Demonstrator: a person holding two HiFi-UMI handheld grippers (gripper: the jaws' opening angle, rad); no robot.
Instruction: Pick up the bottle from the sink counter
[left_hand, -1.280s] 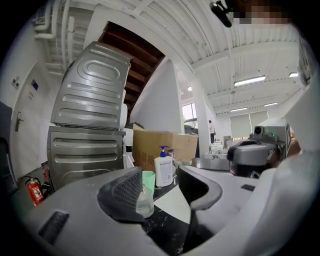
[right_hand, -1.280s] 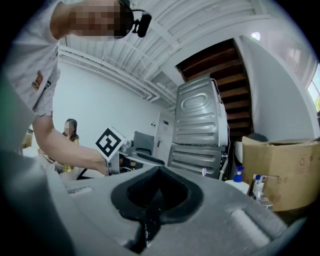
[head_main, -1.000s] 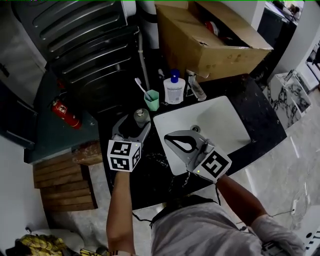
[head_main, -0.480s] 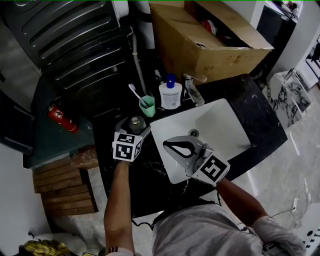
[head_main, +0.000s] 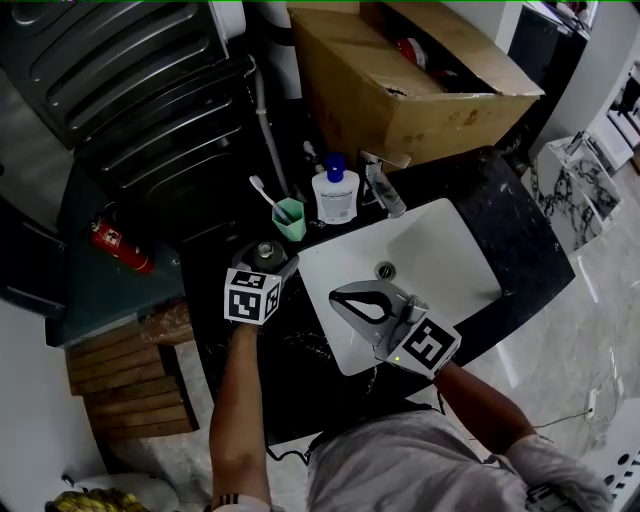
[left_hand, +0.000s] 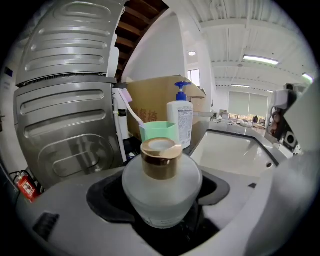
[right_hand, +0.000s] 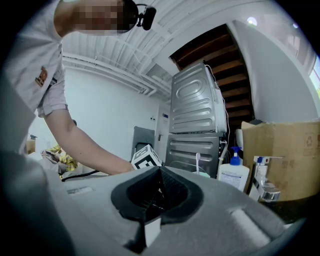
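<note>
left gripper (head_main: 262, 262): 2 jaws are being closed around the bottle (left_hand: 161, 190), no squeeze is being seen yet | bottle: is being seen upright on the black counter (head_main: 300, 352), beside the white sink (head_main: 450, 262), near the green cup (head_main: 290, 219) | right gripper (head_main: 340, 295): 2 jaws are being pressed together, nothing between them, above the sink
</note>
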